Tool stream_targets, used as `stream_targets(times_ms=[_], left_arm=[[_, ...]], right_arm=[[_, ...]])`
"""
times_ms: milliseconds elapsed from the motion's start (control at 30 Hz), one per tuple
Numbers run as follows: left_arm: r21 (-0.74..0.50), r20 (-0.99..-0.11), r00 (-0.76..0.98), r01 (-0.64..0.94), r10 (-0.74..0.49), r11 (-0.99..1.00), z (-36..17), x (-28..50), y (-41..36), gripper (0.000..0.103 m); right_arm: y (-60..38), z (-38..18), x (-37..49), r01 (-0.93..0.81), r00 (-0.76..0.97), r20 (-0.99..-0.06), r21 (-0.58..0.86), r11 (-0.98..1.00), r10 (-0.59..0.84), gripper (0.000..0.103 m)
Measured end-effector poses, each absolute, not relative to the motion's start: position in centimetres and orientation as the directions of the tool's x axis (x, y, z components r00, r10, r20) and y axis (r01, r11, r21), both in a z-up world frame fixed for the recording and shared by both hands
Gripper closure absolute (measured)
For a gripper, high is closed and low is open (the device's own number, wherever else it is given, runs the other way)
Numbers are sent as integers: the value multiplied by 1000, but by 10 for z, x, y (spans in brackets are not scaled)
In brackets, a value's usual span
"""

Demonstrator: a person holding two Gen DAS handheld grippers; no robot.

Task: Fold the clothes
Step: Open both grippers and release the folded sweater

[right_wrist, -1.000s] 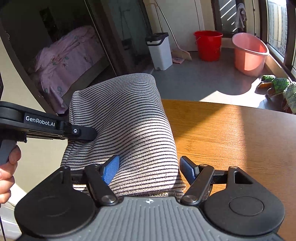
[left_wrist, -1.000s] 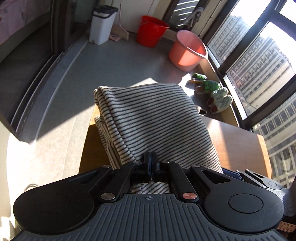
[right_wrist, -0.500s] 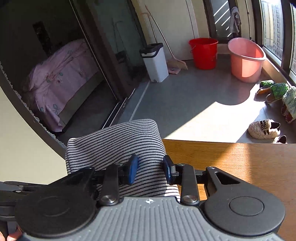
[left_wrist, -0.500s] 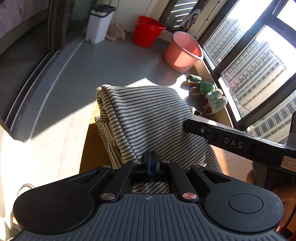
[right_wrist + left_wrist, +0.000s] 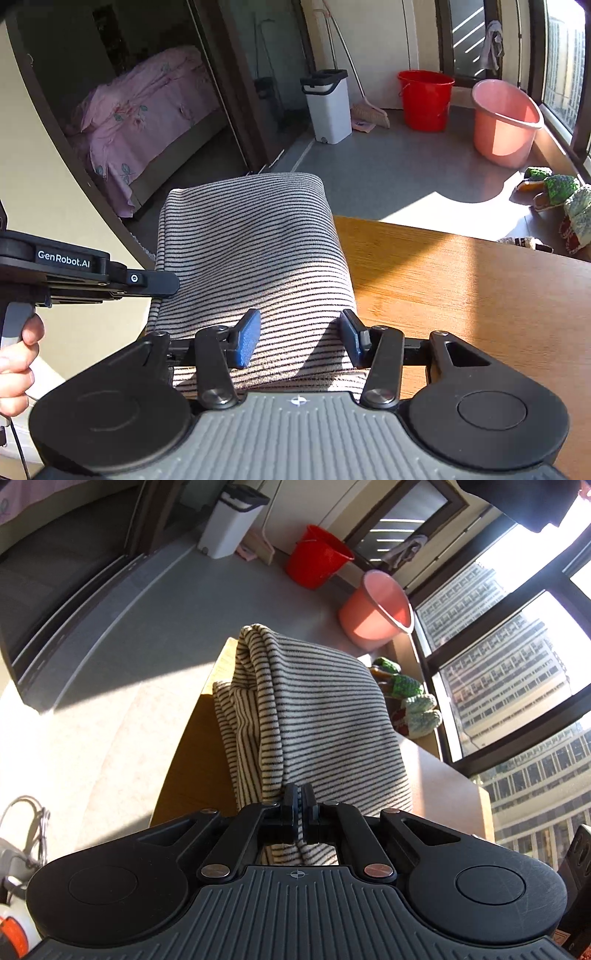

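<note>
A folded black-and-white striped garment (image 5: 317,716) lies on the left part of a wooden table (image 5: 480,295); it also shows in the right wrist view (image 5: 251,251). My left gripper (image 5: 299,805) is shut on the garment's near edge, lifting a layer of cloth. In the right wrist view the left gripper (image 5: 162,284) comes in from the left at the garment's side. My right gripper (image 5: 299,332) is open, its blue pads (image 5: 245,338) spread over the garment's near edge, holding nothing.
Beyond the table's far edge are a grey floor, a white bin (image 5: 328,107), a red bucket (image 5: 424,99), a pink basin (image 5: 506,122) and slippers (image 5: 554,188). A bed (image 5: 140,118) stands behind a sliding door at the left. Windows line the right.
My right gripper has dropped back to the garment's near edge and opened wide. My left gripper, still shut on the cloth, has tilted, pulling the edge up.
</note>
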State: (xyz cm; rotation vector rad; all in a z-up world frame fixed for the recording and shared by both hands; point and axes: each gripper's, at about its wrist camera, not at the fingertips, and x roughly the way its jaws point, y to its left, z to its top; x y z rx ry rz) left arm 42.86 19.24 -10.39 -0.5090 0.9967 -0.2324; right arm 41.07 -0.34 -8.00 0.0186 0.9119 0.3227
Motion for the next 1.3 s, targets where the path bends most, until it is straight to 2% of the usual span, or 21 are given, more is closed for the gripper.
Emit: stream_targets(times_ms=[100, 133, 233, 300, 333, 367, 400, 433, 500, 567, 700, 833, 1000, 1133, 1300], left_arm=[[-431, -768, 530, -15, -358, 902, -102, 433, 179, 100], [-422, -772, 532, -20, -348, 906, -101, 434, 178, 100], [-417, -774, 548, -67, -316, 906, -96, 428, 176, 100], [-383, -779, 564, -84, -273, 920, -86, 414, 171, 93], [-360, -781, 573, -91, -247, 928, -80, 406, 167, 70], [-311, -788, 586, -113, -190, 944, -73, 393, 161, 26], [-262, -791, 597, -134, -133, 956, -66, 380, 155, 12], [-224, -790, 604, -128, -103, 966, -60, 365, 147, 7], [-147, -785, 618, -117, -44, 982, -49, 335, 131, 6], [-81, -794, 607, -130, 15, 988, -48, 303, 118, 0], [18, -821, 554, -223, 142, 975, -54, 234, 92, 0], [-27, -866, 483, -310, 133, 950, -60, 178, 75, 0], [-31, -901, 406, -410, 152, 911, -66, 131, 58, 0], [28, -878, 425, -416, 221, 909, -60, 110, 46, 0], [18, -866, 448, -415, 221, 909, -44, 110, 42, 0]], right_arm=[[-1, -93, 420, -195, 564, -793, 143, 970, 230, 22], [-8, -94, 422, -155, 549, -799, 191, 969, 245, 10], [-31, -96, 425, -21, 503, -808, 344, 939, 307, 8], [-44, -86, 407, 10, 507, -799, 381, 924, 324, 7], [-50, -78, 394, 12, 518, -794, 378, 926, 317, 1], [-55, -70, 381, 13, 530, -790, 372, 928, 309, 0], [-61, -61, 368, 15, 542, -785, 366, 930, 301, 0], [-65, -54, 353, 11, 561, -779, 346, 938, 281, 0], [-74, -41, 322, 4, 600, -764, 302, 953, 239, 0], [-80, -32, 296, -37, 639, -738, 252, 967, 216, 0], [-92, -18, 249, -121, 700, -687, 156, 980, 196, 0], [-103, -13, 212, -232, 664, -703, 130, 964, 255, 0], [-130, -16, 184, -244, 616, -743, 134, 961, 260, 0], [-144, -20, 169, -241, 612, -751, 120, 963, 247, 0], [-149, -21, 161, -244, 615, -750, 114, 963, 245, 0]])
